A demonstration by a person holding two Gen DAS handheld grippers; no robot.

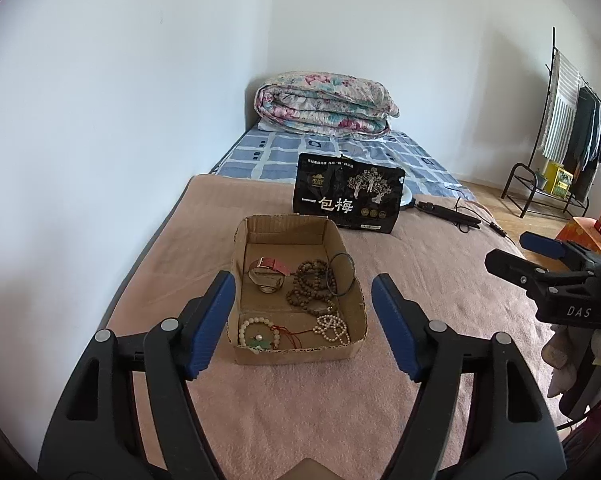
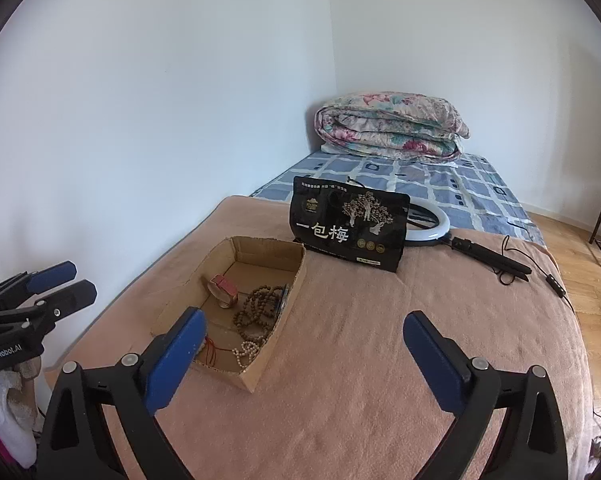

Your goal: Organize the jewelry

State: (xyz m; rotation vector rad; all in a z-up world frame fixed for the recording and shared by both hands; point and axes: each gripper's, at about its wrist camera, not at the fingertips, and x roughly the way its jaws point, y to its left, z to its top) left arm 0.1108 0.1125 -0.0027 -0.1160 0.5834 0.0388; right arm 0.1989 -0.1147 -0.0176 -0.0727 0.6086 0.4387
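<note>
An open cardboard box (image 1: 296, 354) sits on the pink blanket (image 1: 440, 280). Inside lie a pink-strapped watch (image 1: 268, 274), brown bead strands (image 1: 310, 284), a black bangle (image 1: 342, 274) leaning on the right wall, a pearl bracelet (image 1: 332, 326), and a white bead bracelet (image 1: 256, 332) with a green charm and red string. My left gripper (image 1: 303, 280) is open just in front of the box, nothing between its fingers. My right gripper (image 2: 304, 316) is open wide and empty, beside the box (image 2: 256, 376) on its right. Each gripper shows in the other's view: right gripper (image 1: 510, 248), left gripper (image 2: 78, 279).
A black snack bag (image 1: 348, 200) stands behind the box. A ring light (image 2: 432, 222) with a black handle and cable lies to its right. A folded floral quilt (image 1: 324, 100) rests at the bed's head. The wall runs along the left; a clothes rack (image 1: 572, 132) stands far right.
</note>
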